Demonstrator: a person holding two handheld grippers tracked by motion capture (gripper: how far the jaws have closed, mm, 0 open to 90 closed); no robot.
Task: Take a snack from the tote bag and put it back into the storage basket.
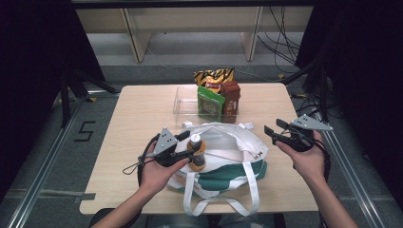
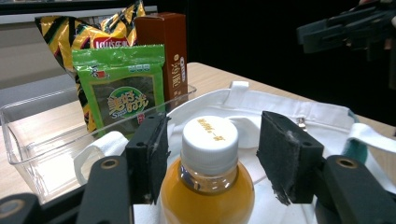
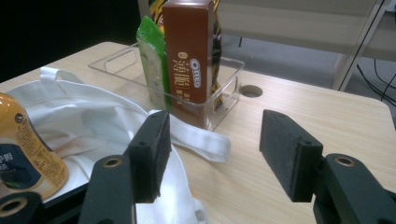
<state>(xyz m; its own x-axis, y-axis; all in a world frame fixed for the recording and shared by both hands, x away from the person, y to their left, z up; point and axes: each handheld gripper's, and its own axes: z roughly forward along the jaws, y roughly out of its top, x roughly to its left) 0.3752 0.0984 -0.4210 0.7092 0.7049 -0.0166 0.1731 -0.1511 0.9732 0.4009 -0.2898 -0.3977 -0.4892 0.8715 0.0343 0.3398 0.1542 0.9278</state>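
**Juice bottle between left jaws, over the tote**

Table (image 1: pixel 142 102): pale wood, one. Tote bag (image 1: pixel 233 142): one, white canvas with a green band, lying flat near the person's edge, straps trailing forward. Clear plastic bin (image 1: pixel 185 102): one, behind the bag, holding three upright items: a yellow-black chip bag (image 2: pixel 60 32), a green seaweed snack pack (image 2: pixel 121 88) and a brown Oreo box (image 3: pixel 189 56).

Hands: both forearms enter from the near edge. Left hand (image 1: pixel 154 173) is palm-up under the left gripper (image 1: pixel 187 147), which points level across the bag toward the right. Right hand (image 1: pixel 306 159) holds the right gripper (image 1: pixel 272 130) level beyond the bag's right edge, aimed toward the bin.

Orange juice bottle (image 2: pixel 208 186): one, white cap, upright over the bag. It stands between the left jaws; the left pad sits against its shoulder, the right pad stands a little clear, so no firm clamp is visible. Jaws fairly wide.

Right gripper: jaws wide, nothing between them, well apart from the bottle.
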